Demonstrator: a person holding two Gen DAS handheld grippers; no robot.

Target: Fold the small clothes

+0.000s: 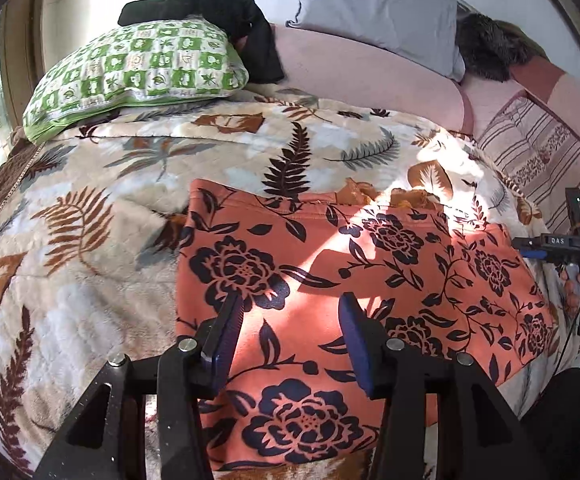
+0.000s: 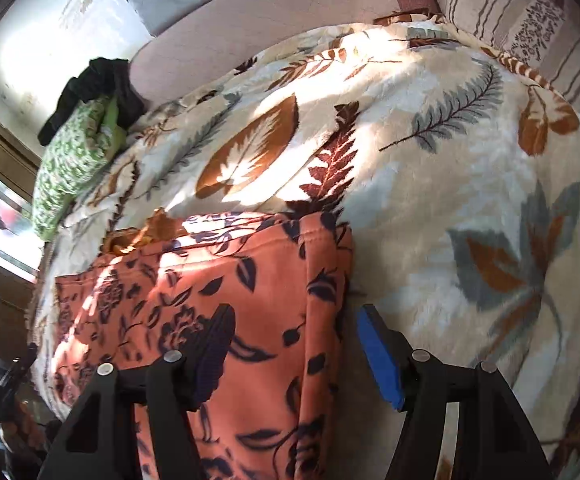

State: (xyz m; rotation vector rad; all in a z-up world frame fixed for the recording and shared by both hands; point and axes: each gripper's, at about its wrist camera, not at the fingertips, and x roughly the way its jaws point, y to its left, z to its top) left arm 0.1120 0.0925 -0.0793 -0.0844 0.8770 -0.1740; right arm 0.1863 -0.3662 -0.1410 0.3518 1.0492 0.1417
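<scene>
**Hovering over the orange floral piece on the bed**

Looking down both wrist cams, I've got the orange garment [image 1: 330, 280] lying flat on the leaf-print blanket [image 1: 89, 240]. It's a soft knit-looking fabric, salmon-orange with big dark navy flowers and vines, roughly rectangular, with a stitched hem along its far edge. Sunlight cuts a bright patch across the middle of it.

My left gripper [image 1: 290, 344] sits over the near part of the cloth, fingers spread wide with nothing between them — the blue ribbed pads [image 1: 352, 344] face each other across bare fabric. My right gripper [image 2: 298, 356] is spread too, straddling the garment's right edge: one pad over the orange cloth, the other over the blanket.

The blanket is plush and fuzzy, cream with brown and grey fern shapes. At the far side there's a green checked pillow [image 1: 137, 72] with a crumpled black garment [image 1: 217, 20] on top of it, plus a smooth grey pillow [image 1: 378, 12] against the pink headboard [image 1: 354, 76].
</scene>
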